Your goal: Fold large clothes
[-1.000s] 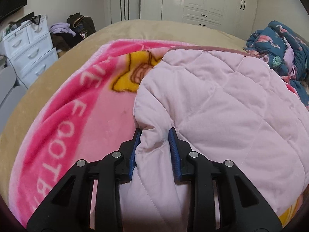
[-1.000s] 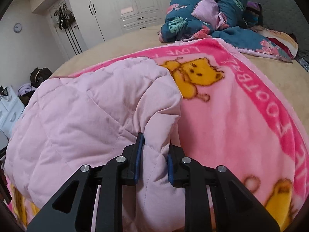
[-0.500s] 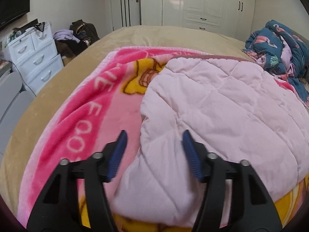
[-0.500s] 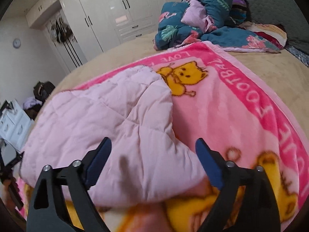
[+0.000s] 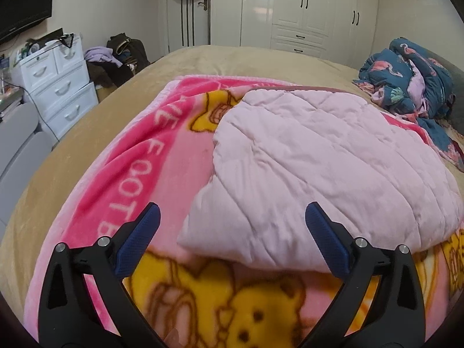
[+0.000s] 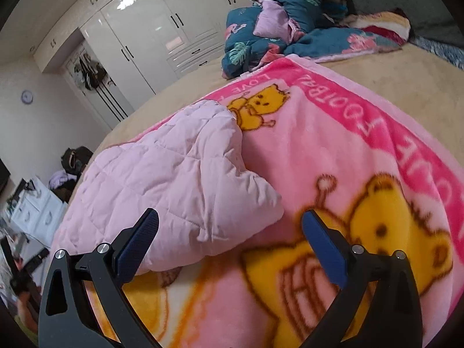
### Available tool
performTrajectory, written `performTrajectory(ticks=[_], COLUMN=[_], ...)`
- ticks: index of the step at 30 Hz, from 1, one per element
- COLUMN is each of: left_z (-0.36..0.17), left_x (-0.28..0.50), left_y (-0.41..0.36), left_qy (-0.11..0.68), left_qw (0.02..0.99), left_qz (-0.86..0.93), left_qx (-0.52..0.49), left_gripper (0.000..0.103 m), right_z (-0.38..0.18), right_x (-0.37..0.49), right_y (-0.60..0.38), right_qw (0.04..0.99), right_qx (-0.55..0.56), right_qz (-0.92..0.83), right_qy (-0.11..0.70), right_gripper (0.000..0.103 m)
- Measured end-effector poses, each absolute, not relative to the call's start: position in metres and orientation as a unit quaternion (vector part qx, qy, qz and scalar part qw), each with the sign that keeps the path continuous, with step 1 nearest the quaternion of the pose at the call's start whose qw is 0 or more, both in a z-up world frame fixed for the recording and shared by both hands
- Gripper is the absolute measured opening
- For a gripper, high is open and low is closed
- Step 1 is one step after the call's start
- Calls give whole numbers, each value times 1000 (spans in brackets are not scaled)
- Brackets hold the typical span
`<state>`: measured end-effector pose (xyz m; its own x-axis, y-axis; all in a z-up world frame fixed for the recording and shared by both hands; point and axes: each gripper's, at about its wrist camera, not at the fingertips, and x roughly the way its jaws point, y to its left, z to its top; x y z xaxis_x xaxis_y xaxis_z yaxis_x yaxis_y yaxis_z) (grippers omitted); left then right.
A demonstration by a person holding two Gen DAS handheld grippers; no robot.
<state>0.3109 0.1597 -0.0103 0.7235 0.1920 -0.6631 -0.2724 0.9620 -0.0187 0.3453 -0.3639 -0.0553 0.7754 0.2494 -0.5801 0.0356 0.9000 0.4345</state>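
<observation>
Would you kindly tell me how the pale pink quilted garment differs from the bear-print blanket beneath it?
The quilted garment is plain pale pink with stitched padding; the bear-print blanket is fleecy, bright pink with yellow bears and lettering. The garment is folded into a compact bundle; the blanket lies spread out, reaching well beyond it. Both rest on the tan bed, neither gripped.

One pale pink quilted garment (image 5: 319, 168) lies on one pink cartoon-bear blanket (image 5: 139, 156), spread over one tan bed (image 5: 237, 58). Two grippers show, the left gripper (image 5: 232, 223) and the right gripper (image 6: 230, 229), each with two blue-padded fingers. At the bed's far side sits one heap of dark blue patterned bedding (image 5: 406, 78). One white drawer unit (image 5: 58, 84) stands by the wall. One round wall clock (image 6: 27, 97) hangs there.
</observation>
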Motion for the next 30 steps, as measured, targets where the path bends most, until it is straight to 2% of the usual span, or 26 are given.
performTrajectory(ticks=[17,22,26,30], left_z=[-13,-27,-44,-57], left_x=[265,265,271,280], left_y=[110,110,124,133], left_qy=[346,354,377,392], left_qw=[932,928,911,903], left_qz=[88,83,57,60], left_qx=[-59,-85,-158,-166], left_gripper=[94,94,94,94], right_z=[-28,-35,-51,-71], right_x=[300,306,315,327], right_y=[-350,-341,-337,-341], right_qw=[936,935,929,914], right_qx=[201,181,174,194], right_qz=[76,75,66,71], right_qy=[277,294,319,348], right_gripper=[99,99,99,99])
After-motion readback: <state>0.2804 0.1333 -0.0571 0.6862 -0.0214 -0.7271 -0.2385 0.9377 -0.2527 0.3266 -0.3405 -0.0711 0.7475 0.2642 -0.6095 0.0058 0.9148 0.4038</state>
